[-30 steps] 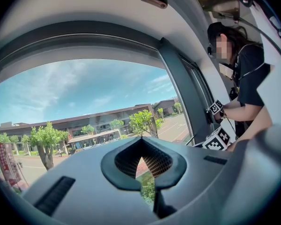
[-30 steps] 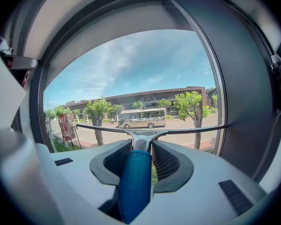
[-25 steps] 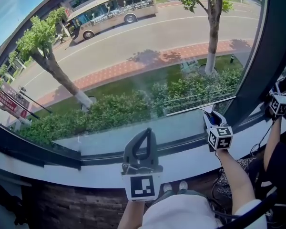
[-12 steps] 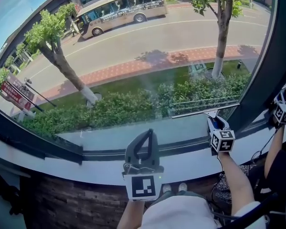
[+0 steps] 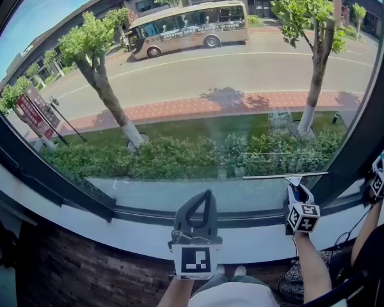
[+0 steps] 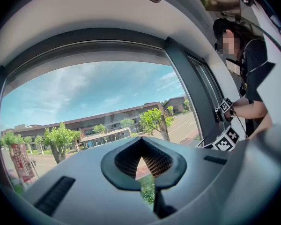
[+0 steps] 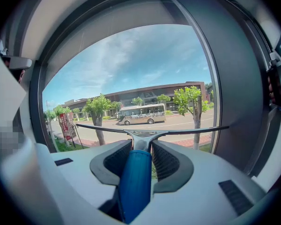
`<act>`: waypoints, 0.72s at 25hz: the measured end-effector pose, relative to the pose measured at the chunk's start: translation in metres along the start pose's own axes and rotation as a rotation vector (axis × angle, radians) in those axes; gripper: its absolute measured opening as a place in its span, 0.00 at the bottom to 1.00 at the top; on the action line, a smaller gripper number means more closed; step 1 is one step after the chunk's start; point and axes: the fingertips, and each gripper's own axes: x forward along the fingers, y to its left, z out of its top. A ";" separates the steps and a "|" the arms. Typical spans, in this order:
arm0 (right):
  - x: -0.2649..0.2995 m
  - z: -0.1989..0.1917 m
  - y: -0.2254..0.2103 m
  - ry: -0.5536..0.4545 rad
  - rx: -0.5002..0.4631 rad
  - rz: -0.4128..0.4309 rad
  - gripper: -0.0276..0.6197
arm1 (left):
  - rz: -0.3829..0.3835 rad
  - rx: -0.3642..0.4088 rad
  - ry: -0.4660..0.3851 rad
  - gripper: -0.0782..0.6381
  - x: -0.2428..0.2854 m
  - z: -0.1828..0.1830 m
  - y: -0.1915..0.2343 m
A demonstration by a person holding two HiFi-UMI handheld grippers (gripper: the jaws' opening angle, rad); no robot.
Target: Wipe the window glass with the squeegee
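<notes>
The right gripper [image 5: 294,194] squeezes the blue handle of the squeegee [image 5: 285,175]. The squeegee's long thin blade lies flat against the window glass [image 5: 198,107], low down on the right, near the dark frame [image 5: 365,120]. The left gripper [image 5: 207,200] is in the middle, near the white sill [image 5: 134,232]. Its jaws are pressed together with nothing between them.

From the head view you look down through the glass at a road, a bus [image 5: 189,21], trees, green bushes [image 5: 179,155] and a red sign [image 5: 32,110].

The right gripper view shows the squeegee [image 7: 136,182] up close. The handle sits between the two jaws and the blade stretches left and right in front of the bus [image 7: 141,114].

Only the left gripper view shows a person [image 6: 250,78] in dark clothes standing far to the right by the window. It also shows lots of blue sky and the left gripper [image 6: 141,158] with its tips touching.
</notes>
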 end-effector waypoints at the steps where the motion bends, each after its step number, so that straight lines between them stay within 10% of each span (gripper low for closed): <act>1: -0.007 0.001 0.000 -0.011 0.013 0.000 0.25 | 0.017 -0.007 -0.003 0.11 -0.001 -0.002 0.001; 8: -0.068 0.046 0.019 -0.127 -0.019 -0.003 0.25 | 0.116 -0.058 -0.020 0.11 -0.028 -0.002 0.012; 18: -0.127 0.249 0.115 -0.546 -0.188 0.083 0.25 | 0.114 -0.128 -0.139 0.11 -0.025 0.018 0.048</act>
